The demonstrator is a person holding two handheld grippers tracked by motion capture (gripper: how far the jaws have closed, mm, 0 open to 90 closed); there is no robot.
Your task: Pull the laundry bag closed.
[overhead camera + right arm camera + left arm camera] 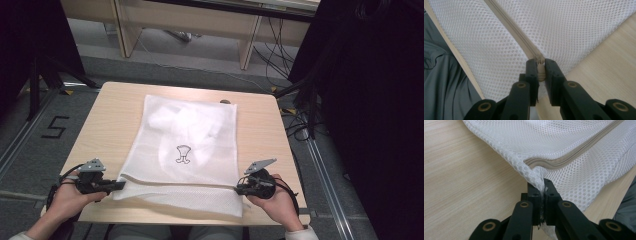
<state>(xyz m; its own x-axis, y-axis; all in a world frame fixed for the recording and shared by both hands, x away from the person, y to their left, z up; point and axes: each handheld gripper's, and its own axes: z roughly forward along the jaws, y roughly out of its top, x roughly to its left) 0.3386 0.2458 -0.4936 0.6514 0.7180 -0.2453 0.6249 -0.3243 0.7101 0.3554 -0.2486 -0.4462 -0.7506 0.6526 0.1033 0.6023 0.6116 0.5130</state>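
— Mesh laundry bag [187,145] sits mid-table; whose grip matters?
— Right gripper [540,68] pinches the zipper pull [540,70]; the zipper runs toward nine o'clock, where left gripper [541,192] clamps the corner.

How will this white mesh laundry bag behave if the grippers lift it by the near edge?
The mesh laundry bag is probably floppy: its corner bunches between the left gripper jaws. It is likely light, thin see-through netting. The right gripper pinches the zipper pull, which could slide.
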